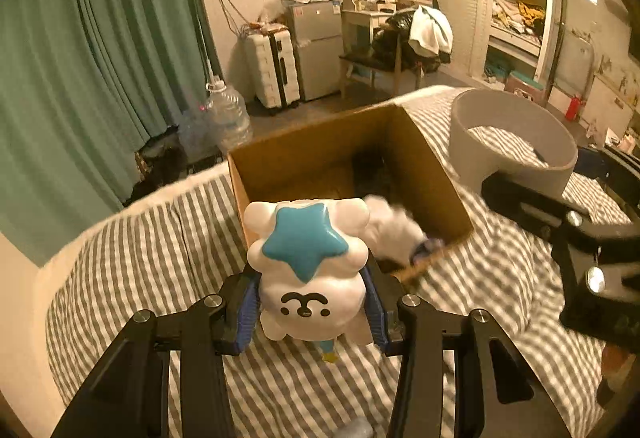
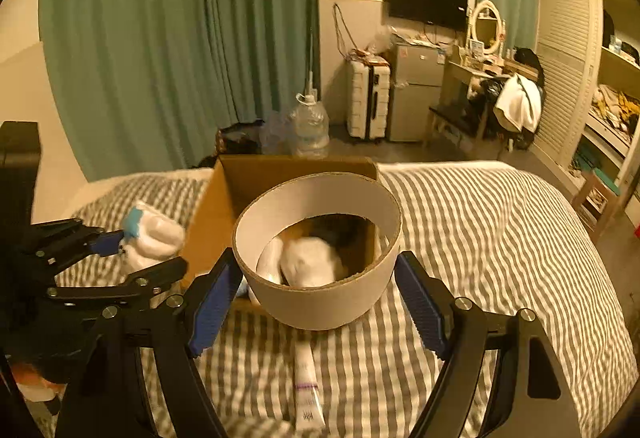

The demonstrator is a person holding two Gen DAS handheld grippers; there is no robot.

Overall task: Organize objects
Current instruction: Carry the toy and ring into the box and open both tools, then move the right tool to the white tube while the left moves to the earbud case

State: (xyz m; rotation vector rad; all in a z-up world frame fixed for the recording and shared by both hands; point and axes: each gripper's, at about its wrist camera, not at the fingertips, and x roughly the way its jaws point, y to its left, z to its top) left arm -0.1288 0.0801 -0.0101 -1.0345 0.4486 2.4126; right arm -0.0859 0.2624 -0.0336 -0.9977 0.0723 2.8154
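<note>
- Left gripper (image 1: 310,312): blue-padded fingers (image 1: 245,312) clamped on both sides of a white toy (image 1: 308,270) with a blue star on its head and a black face. Toy is held above the striped bed (image 1: 160,258), just short of the near edge of the cardboard box (image 1: 420,166).
- Right gripper (image 2: 316,302): fingers (image 2: 210,304) grasp a round grey ring (image 2: 320,302), a short open tube, one pad on each side of its wall. Ring hangs over the near edge of the box.
- Through the ring, right wrist view: white soft things (image 2: 310,262) and something dark in the box; too blurred to name.
- Left wrist view: blurred white item (image 1: 390,230) at the near right corner of the box, at 1 o'clock from the toy.
- Tube (image 2: 307,390) with a purple band lies on the bed at 6 o'clock from the ring, between the right fingers.
- Box sits on the bed at 12 o'clock from both grippers.
- Beyond the bed: green curtain (image 2: 180,38), water jug (image 2: 310,126), white suitcase (image 2: 368,102).
</note>
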